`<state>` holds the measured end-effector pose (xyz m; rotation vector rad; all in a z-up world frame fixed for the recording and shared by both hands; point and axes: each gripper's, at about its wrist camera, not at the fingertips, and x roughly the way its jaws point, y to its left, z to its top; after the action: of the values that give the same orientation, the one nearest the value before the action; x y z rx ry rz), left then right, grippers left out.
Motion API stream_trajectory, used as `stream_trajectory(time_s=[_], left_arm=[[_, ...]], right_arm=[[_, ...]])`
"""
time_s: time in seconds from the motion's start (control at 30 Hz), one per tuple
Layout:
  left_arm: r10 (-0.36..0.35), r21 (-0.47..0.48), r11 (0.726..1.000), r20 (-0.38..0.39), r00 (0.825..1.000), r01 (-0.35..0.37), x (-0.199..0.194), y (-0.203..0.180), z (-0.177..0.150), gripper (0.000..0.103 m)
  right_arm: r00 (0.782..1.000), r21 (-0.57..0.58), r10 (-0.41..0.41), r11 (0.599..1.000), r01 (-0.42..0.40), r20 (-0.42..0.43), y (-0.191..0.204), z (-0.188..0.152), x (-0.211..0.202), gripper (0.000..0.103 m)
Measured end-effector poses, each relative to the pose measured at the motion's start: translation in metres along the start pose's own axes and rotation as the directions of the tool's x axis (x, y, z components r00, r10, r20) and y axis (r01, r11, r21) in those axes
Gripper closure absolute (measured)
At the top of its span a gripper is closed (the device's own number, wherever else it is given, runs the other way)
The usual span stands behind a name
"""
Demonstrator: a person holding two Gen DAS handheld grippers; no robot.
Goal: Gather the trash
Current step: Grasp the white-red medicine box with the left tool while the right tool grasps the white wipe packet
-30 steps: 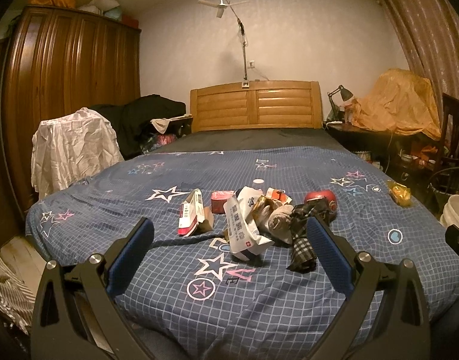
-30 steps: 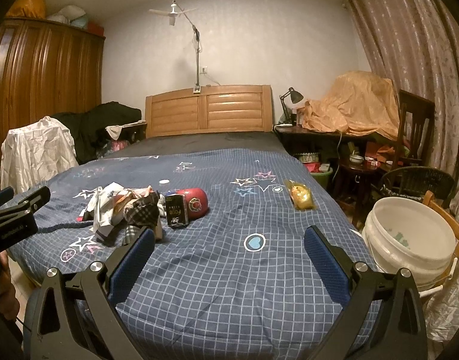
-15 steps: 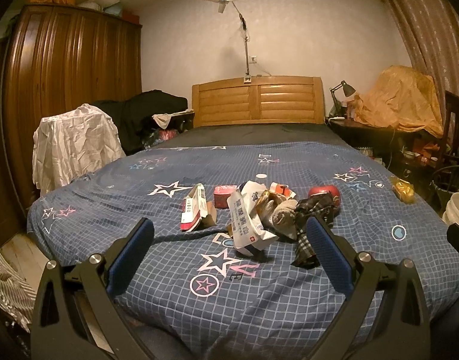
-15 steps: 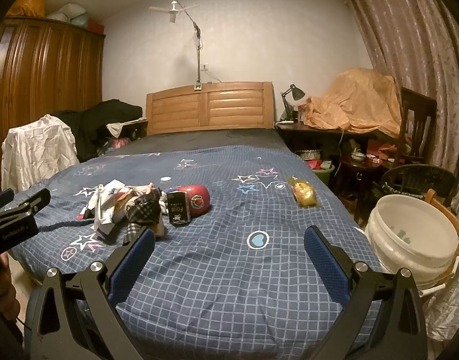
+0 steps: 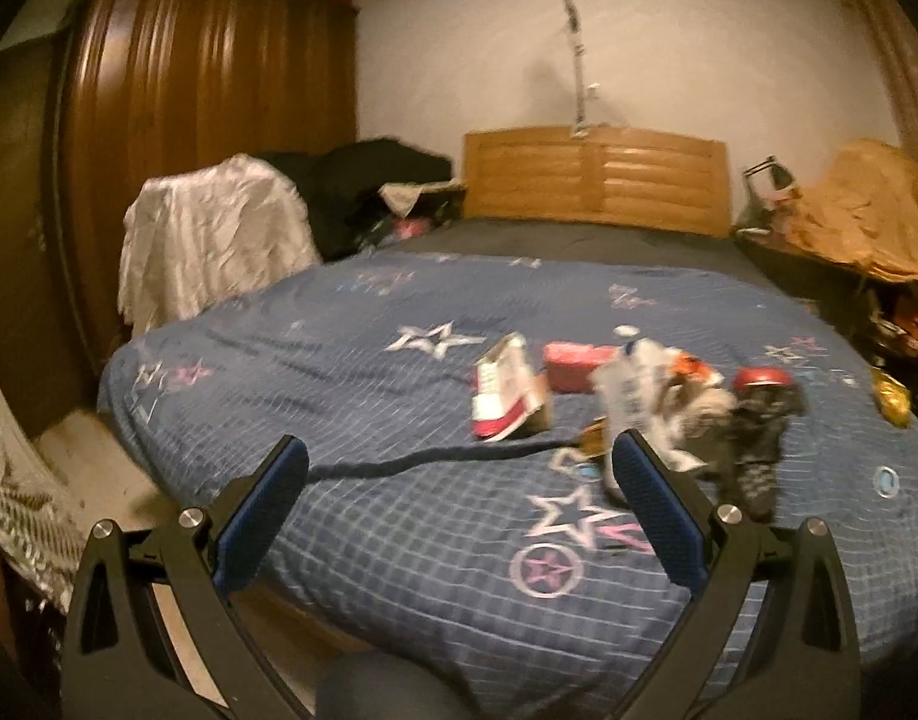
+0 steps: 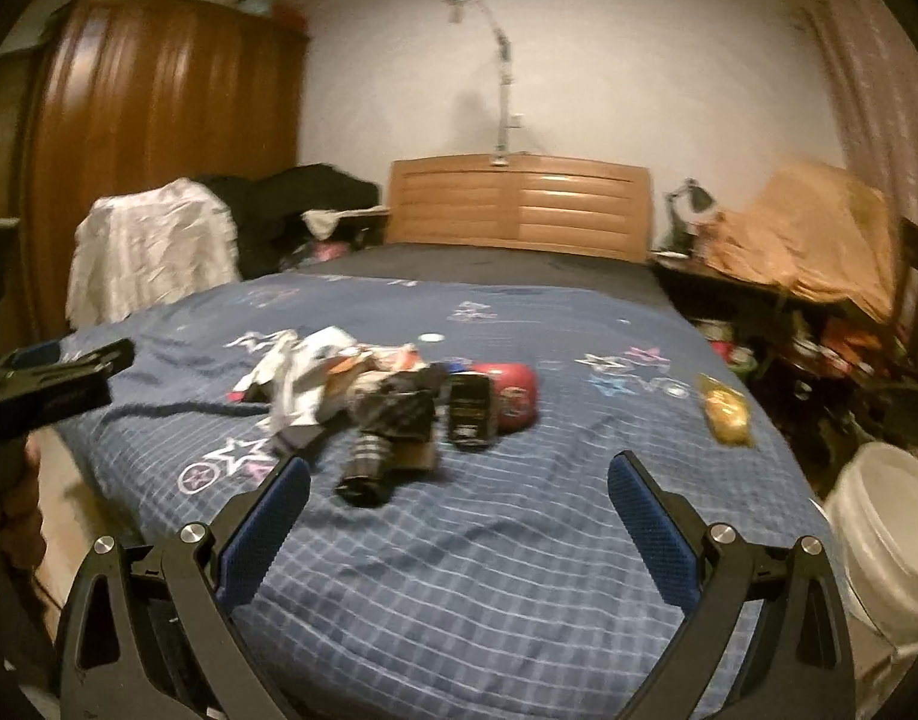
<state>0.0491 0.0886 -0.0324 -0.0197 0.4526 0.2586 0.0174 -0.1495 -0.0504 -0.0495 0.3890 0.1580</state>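
A heap of trash (image 5: 657, 408) lies on the blue star-patterned bed (image 5: 399, 540): a red-and-white carton (image 5: 504, 390), a pink box (image 5: 576, 360), white wrappers, a checked dark rag (image 5: 756, 456) and a red pouch (image 6: 513, 396). A black packet (image 6: 471, 411) stands beside the pouch. A yellow wrapper (image 6: 726, 411) lies apart at the right. My left gripper (image 5: 459, 492) is open and empty at the bed's foot, left of the heap. My right gripper (image 6: 459, 510) is open and empty, just short of the rag (image 6: 390, 426).
A white bucket (image 6: 885, 540) stands on the floor right of the bed. A dark cord (image 5: 423, 462) runs across the quilt. A white-draped chair (image 5: 213, 240) and a wardrobe (image 5: 207, 120) are left; a cluttered desk (image 6: 807, 276) is right. The left gripper shows in the right wrist view (image 6: 57, 384).
Both views have swung left and are blurred. The heap now sits right of the left gripper and nearer the right gripper. Both grippers stay open.
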Motion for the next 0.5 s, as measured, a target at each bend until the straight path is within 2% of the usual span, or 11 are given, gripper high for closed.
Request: stream_trajectory(time_s=[0.17,0.33,0.4,0.5], left_arm=[[-0.012,-0.039,0.999,-0.072,0.997,0.010,0.027,0.017,0.010,0.005],[-0.041,-0.042,0.999,-0.147,0.988,0.035,0.059,0.026,0.020,0.011],[-0.036,-0.045,0.999,-0.182,0.983,0.028,0.074,0.030,0.024,0.015],[-0.054,-0.078,0.996,-0.231,0.971,0.037,0.094,0.041,0.028,0.022]], right_arm=[[0.994,-0.083,0.109,0.991,-0.109,-0.002,0.031,0.009,0.023,0.004],[0.968,-0.140,0.251,0.958,-0.251,-0.018,0.063,0.023,0.053,0.005],[0.953,-0.149,0.300,0.942,-0.302,-0.039,0.075,0.030,0.068,0.008],[0.933,-0.148,0.349,0.921,-0.359,-0.090,0.089,0.038,0.093,0.019]])
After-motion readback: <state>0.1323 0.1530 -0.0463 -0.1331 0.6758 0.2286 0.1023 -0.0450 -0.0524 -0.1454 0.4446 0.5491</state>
